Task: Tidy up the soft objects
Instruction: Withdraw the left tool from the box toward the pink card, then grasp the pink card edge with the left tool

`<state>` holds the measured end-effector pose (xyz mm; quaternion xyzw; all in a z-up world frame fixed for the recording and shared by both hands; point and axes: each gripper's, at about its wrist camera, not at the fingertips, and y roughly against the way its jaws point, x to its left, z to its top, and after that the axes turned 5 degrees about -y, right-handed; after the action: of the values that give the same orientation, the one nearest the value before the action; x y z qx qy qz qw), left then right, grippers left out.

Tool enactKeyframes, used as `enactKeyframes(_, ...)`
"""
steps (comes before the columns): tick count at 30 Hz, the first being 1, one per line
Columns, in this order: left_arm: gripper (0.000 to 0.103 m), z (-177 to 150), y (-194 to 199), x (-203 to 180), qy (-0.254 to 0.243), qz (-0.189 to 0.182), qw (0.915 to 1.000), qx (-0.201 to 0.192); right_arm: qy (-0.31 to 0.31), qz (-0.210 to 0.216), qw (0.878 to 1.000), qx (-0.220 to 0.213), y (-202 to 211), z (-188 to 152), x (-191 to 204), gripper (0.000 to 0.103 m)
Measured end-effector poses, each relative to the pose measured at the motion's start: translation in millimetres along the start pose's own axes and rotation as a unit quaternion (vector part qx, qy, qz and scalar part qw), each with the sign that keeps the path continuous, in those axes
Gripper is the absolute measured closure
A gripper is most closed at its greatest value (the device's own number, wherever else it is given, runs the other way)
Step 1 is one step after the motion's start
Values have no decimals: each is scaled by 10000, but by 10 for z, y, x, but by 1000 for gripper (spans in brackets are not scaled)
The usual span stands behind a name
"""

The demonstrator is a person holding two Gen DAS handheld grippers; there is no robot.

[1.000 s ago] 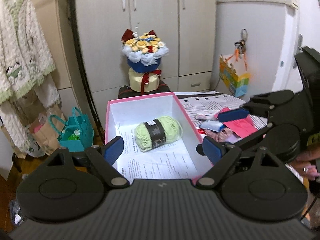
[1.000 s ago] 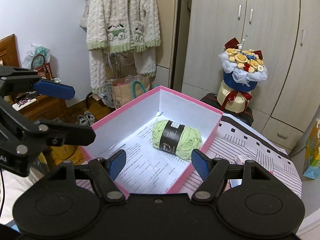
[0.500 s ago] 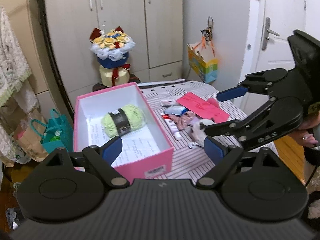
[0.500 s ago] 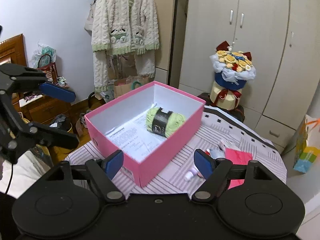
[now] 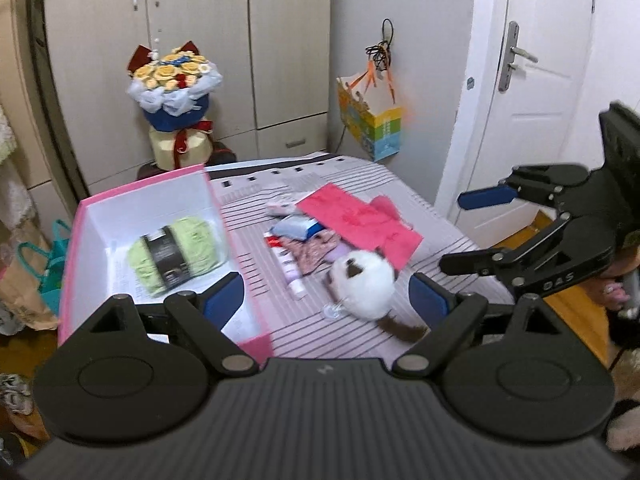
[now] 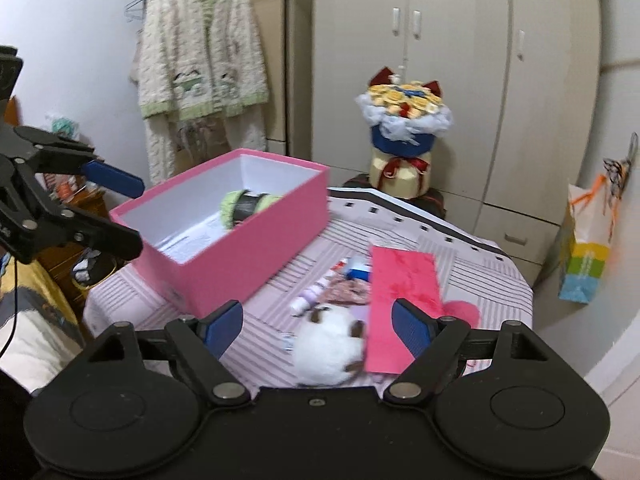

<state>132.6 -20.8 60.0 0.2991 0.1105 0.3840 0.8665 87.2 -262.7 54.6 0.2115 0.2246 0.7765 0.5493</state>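
Observation:
A pink box [image 5: 140, 190] stands on the left of the striped table [image 5: 256, 188], with a green yarn ball [image 5: 176, 254] inside. To its right lie a white plush toy [image 5: 366, 284] with brown patches, a red envelope [image 5: 360, 220], a floral cloth [image 5: 310, 250], a small tube [image 5: 292, 274] and a blue-white packet [image 5: 294, 228]. My left gripper [image 5: 326, 298] hangs open above the table's near edge, with the plush just ahead of its jaws. My right gripper [image 6: 318, 322] is open too, empty, with the plush toy [image 6: 324, 350] seen low between its fingers and the box [image 6: 248, 256] to the left.
A flower bouquet [image 5: 174, 92] stands behind the table before the wardrobe. A colourful gift bag [image 5: 372, 120] hangs on the wall beside a white door [image 5: 532, 80]. A knitted cardigan [image 6: 200, 52] hangs at the left. A hand [image 5: 616, 292] holds the right gripper.
Both grippers have drawn back and swung right from over the box toward the loose things. The plush toy and envelope have come into view. The right gripper's jaws have widened a little.

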Motion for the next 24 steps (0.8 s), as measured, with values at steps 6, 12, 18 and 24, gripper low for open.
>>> enactKeyframes(6, 14, 89, -467, -111, 172, -107, 9998, -54, -270, -275, 9992, -114, -272, -103, -396, 18)
enactKeyframes(12, 17, 128, -1001, -108, 633, -133, 9979, 93, -623, -200, 9979, 1, -640, -190, -746, 18)
enactKeyframes(18, 24, 131, -1455, -175, 394, 341, 9986, -104, -615, -294, 9975, 175, -999, -311, -980, 18)
enactKeyframes(24, 36, 175, -1885, -101, 861, 83, 9961, 196, -649, 28, 9970, 431, -1232, -352, -1070, 18)
